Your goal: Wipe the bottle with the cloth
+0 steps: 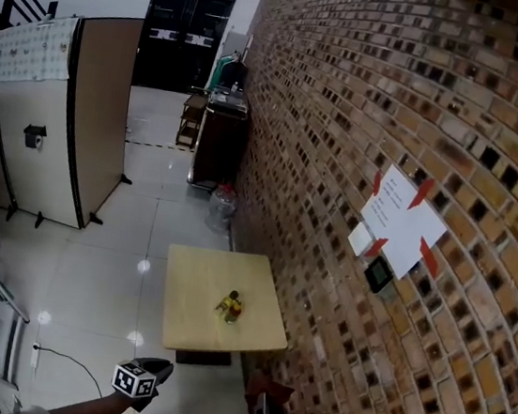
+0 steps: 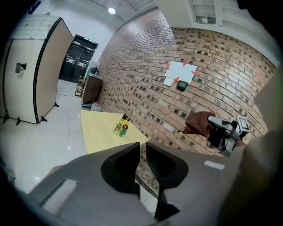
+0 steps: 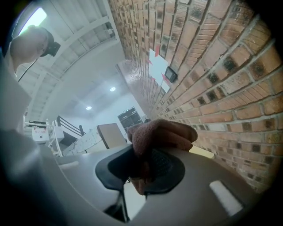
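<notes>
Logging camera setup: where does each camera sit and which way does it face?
Head view: on the person's head, facing down at table, bottles, brick wall; left gripper, right gripper at bottom.
Left gripper view: on that gripper, past shut jaws to table; right gripper with cloth shows.
Right gripper view: on that gripper, along the brick wall; jaws grip cloth.
All share the white paper.

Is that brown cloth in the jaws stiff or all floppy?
Probably floppy: the brown cloth bunches into soft folds above the jaws of the right gripper, and a tail droops below them. It looks fuzzy, so it likely won't slip out easily. Probably light too, since one pinch holds the whole wad.
</notes>
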`<state>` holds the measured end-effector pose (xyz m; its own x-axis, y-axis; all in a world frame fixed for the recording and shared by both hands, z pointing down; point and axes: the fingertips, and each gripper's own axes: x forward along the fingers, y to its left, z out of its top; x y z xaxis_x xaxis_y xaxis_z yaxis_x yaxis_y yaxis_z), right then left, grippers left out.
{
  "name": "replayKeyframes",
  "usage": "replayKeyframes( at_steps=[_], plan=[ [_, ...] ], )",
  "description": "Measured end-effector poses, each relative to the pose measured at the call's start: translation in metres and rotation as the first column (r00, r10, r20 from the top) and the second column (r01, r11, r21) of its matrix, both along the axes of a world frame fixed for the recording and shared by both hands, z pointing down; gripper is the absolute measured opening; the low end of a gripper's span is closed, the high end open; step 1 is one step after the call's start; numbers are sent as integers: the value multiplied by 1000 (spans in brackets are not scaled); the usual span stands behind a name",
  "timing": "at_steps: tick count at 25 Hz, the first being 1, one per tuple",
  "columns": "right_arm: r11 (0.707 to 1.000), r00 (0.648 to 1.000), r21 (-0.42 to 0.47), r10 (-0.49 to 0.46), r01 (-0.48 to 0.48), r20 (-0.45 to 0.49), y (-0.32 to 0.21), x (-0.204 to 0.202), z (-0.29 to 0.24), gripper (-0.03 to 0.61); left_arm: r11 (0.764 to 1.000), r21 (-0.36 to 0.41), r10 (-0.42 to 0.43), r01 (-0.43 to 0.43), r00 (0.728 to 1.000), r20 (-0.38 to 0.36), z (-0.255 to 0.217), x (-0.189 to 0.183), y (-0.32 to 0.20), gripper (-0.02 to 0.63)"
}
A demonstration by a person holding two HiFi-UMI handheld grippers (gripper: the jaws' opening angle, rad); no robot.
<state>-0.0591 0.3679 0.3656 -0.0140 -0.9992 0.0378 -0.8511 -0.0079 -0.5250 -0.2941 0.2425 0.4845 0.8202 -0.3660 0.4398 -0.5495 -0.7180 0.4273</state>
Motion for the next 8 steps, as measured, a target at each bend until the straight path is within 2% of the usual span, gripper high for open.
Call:
replayKeyframes(
  at_steps=[8],
  plan=[
    [1000, 1000, -15, 9, -10, -20, -18, -8, -1, 60, 1000, -10, 15, -15, 1000, -1, 7, -5, -14, 57]
  ],
)
